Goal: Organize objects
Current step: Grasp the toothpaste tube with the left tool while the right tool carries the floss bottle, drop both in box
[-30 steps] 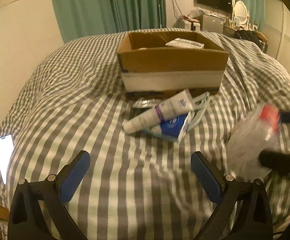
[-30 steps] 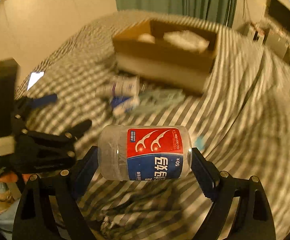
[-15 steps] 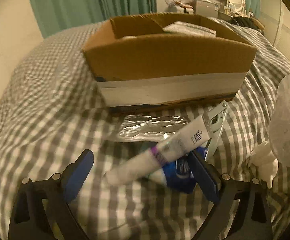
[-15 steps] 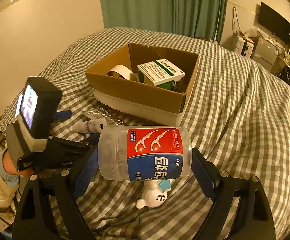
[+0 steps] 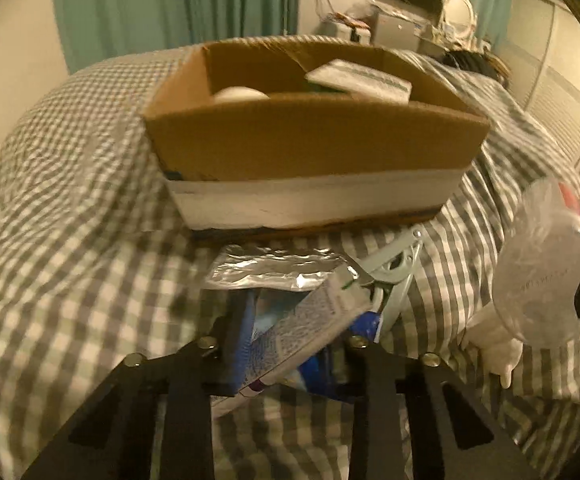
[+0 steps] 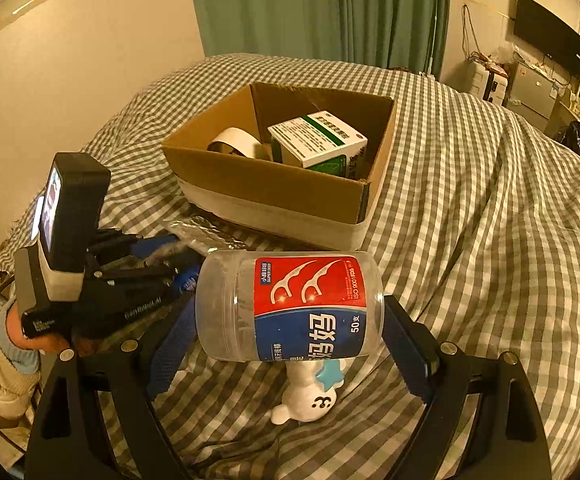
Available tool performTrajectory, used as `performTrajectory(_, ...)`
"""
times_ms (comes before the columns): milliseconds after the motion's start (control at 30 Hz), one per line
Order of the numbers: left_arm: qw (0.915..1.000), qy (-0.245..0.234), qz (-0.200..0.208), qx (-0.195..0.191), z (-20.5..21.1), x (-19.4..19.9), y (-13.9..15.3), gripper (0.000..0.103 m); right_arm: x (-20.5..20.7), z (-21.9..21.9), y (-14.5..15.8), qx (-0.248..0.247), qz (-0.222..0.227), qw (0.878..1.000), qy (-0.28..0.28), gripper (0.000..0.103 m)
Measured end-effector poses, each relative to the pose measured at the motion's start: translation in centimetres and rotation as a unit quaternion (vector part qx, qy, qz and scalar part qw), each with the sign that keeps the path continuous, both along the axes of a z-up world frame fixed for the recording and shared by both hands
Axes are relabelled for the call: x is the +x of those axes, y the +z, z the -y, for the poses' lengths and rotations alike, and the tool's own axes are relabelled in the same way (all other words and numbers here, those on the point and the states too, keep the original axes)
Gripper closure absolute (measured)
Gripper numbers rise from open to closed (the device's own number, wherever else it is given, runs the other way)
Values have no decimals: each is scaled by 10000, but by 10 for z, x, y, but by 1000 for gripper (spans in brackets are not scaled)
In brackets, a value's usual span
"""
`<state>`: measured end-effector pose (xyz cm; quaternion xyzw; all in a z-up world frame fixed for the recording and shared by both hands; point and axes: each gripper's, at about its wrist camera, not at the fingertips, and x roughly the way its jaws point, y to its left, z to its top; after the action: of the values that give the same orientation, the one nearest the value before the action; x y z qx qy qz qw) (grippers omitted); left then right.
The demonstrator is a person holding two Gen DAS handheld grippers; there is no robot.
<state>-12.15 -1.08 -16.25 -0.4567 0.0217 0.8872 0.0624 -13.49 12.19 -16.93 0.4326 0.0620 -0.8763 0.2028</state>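
A white tube (image 5: 301,332) with a purple band lies on a blue packet (image 5: 363,326) on the checked bed. My left gripper (image 5: 295,350) is down on this pile, its fingers closed in against the tube's sides. In the right wrist view the left gripper (image 6: 178,258) reaches in from the left. My right gripper (image 6: 290,320) is shut on a clear floss-pick jar (image 6: 290,308) with a red and blue label, held sideways above the bed. The jar (image 5: 545,264) shows at the right edge of the left wrist view.
An open cardboard box (image 6: 282,196) stands beyond the pile and holds a green-and-white carton (image 6: 317,140) and a tape roll (image 6: 234,142). A foil packet (image 5: 274,268) and pale scissors (image 5: 393,268) lie before the box. A white figurine (image 6: 309,396) lies under the jar.
My left gripper has come forward and down onto the pile, and its fingers have narrowed from wide open to closed on the tube. The right gripper has kept the jar nearly still.
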Motion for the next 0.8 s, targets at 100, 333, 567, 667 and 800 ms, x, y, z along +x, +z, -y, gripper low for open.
performTrajectory(100, 9998, 35, -170, -53, 1, 6, 14, 92, 8, 1, 9, -3, -140, 9999, 18, 14)
performTrajectory(333, 9977, -85, -670, -76, -5, 27, 66, 92, 27, 0, 36, -34, -501, 9987, 40, 14)
performTrajectory(567, 9927, -317, -1159, -85, -21, 30, 120, 92, 21, 3, 72, -13, -970, 9952, 111, 14)
performTrajectory(667, 9914, -352, -1247, -178, -28, 14, 141, 92, 7, 6, 97, -9, -1303, 9914, 142, 14)
performTrajectory(800, 9896, -333, -1384, -198, -31, -10, 159, 92, -17, 12, 119, -77, -1570, 9874, 149, 14)
